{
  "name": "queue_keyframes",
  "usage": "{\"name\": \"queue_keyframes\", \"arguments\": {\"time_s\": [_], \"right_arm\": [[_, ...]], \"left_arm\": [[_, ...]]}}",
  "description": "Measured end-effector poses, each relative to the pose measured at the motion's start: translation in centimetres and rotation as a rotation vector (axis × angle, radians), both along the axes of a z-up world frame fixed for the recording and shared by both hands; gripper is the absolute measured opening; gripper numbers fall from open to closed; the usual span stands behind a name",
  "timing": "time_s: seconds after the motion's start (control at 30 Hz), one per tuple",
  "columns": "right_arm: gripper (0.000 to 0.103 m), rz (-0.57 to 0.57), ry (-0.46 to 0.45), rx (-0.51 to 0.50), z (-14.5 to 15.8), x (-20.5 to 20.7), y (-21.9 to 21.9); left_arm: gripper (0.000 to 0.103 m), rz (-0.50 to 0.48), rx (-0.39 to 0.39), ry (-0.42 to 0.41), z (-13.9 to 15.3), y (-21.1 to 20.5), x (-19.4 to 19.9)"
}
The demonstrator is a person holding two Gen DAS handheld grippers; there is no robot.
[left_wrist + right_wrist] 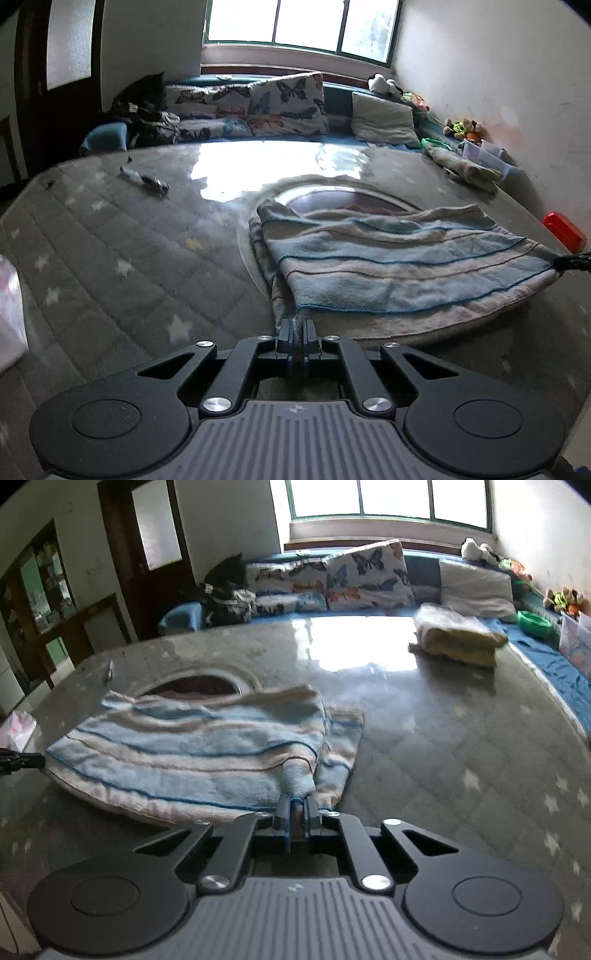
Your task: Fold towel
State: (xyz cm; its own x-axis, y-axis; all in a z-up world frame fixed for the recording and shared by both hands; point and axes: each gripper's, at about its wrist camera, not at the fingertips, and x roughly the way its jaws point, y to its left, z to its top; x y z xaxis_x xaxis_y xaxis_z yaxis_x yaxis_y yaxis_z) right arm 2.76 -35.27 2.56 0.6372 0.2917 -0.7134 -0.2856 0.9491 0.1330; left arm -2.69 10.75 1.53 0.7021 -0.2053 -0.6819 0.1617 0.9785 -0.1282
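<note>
The towel is folded over once, and both grippers hold its near corners.

The striped towel (399, 266) lies in the middle of the bed (110, 258), top layer doubled over the bottom. The left gripper (296, 326) pinches the near left corner; the right gripper (295, 805) pinches the near right corner. I think more folds are left. Another folded cloth (461, 638) sits far off to the right, near the pillows (369, 576).

Ahead of me a wide green-framed window (391, 498) floods the grey quilted star-print mattress (110, 240) with glare. Butterfly-print cushions (369, 576) line its far edge below white plaster walls (498, 55). A dark wooden door (147, 546) stands to my left.
</note>
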Motion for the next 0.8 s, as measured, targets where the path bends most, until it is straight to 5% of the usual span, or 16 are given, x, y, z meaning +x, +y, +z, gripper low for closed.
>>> {"name": "queue_keyframes", "arguments": {"time_s": [0.2,0.53,0.8], "right_arm": [[0.010,-0.029,0.071,0.022,-1.9,-0.5,-0.8],[0.015,-0.007,-0.018,0.010,1.2,0.2,-0.6],[0.015,0.066,-0.013,0.023,-0.7,3.8,3.4]], "left_arm": [[0.011,0.001,0.001,0.034,-0.7,0.0,0.1],[0.014,0.000,0.053,-0.056,2.7,0.3,1.8],[0.014,-0.067,0.041,-0.037,1.7,-2.7,6.6]]}}
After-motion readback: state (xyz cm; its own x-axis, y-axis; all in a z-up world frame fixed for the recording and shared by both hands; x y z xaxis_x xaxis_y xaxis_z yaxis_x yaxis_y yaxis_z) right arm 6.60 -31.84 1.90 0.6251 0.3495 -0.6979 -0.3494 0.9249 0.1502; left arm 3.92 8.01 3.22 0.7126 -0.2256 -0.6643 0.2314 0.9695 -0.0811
